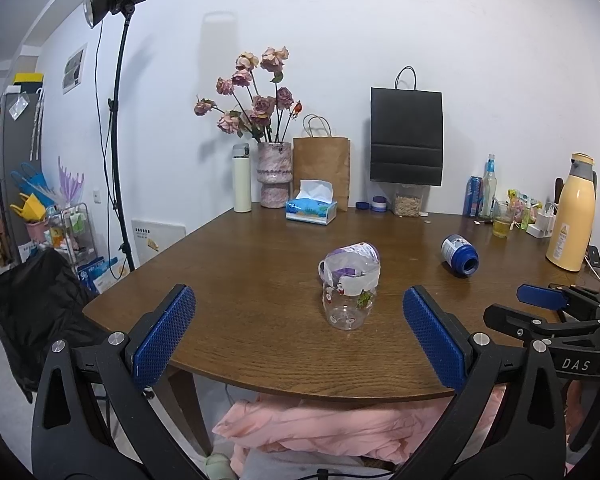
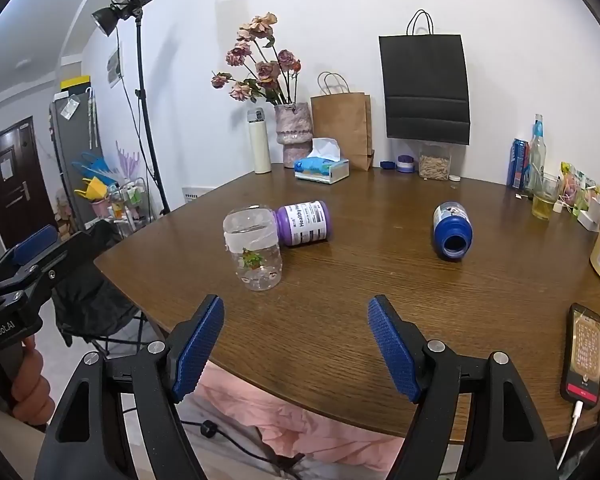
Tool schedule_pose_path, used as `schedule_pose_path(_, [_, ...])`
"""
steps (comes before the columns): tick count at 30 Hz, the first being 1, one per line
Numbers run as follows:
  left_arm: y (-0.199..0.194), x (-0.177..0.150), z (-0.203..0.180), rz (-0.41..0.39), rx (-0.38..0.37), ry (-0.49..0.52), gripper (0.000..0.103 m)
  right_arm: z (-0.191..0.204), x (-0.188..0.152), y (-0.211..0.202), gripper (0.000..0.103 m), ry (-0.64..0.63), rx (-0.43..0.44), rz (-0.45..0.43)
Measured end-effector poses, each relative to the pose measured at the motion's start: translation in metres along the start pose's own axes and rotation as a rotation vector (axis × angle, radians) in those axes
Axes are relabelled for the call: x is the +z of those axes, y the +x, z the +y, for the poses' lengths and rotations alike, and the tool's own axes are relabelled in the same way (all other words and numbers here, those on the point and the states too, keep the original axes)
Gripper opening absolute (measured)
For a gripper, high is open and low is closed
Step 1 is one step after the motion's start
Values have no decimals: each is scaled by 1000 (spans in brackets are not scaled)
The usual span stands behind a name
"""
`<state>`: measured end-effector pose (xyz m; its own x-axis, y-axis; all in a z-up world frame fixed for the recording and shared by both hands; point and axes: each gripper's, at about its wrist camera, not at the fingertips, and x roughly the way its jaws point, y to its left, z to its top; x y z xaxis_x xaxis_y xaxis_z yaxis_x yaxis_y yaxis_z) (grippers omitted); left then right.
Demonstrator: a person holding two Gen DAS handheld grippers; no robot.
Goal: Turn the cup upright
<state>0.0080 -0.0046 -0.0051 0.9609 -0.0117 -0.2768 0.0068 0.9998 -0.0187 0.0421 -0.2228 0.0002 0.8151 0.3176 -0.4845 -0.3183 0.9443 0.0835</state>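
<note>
In the left wrist view the clear plastic cup [image 1: 350, 298] stands mouth-down on the brown desk [image 1: 260, 264], a little right of frame centre, beyond and between the spread blue pads of the left hand-held gripper [image 1: 300, 334]. The cup is apart from both pads, and nothing lies between them and it. A white band wraps its middle, with small printed figures below. Behind it, and seen partly through it, lies a purple bottle [image 1: 362, 250] on its side.

In the right wrist view the same cup [image 2: 254, 248] sits left of centre, ahead and to the left of the right hand-held gripper [image 2: 296, 346], whose jaws are also wide apart and empty. The purple bottle [image 2: 306, 223] lies just behind the cup, seemingly touching it. Both grippers hover low at the desk's near edge, pointing toward the back wall. At the lower left of this view, fingers [image 2: 32, 392] wrap the left gripper's handle.

Right of centre a blue bottle [image 2: 452, 230] lies on its side, open mouth toward the camera, well apart from the cup. A phone [image 2: 584, 354] rests at the lower right, plugged into a cable. Along the wall stand a white flask [image 2: 259, 142], a vase of dried roses [image 2: 294, 132], a tissue box [image 2: 322, 168] and a brown paper bag [image 2: 342, 128]. Above the bag's right side a black bag [image 2: 426, 88] hangs.
</note>
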Motion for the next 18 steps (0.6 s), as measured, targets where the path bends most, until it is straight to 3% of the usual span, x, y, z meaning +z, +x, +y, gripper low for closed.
schedule_pose_path(18, [-4, 6, 0, -13, 4, -2, 103, -5, 2, -5, 79, 8, 3, -9])
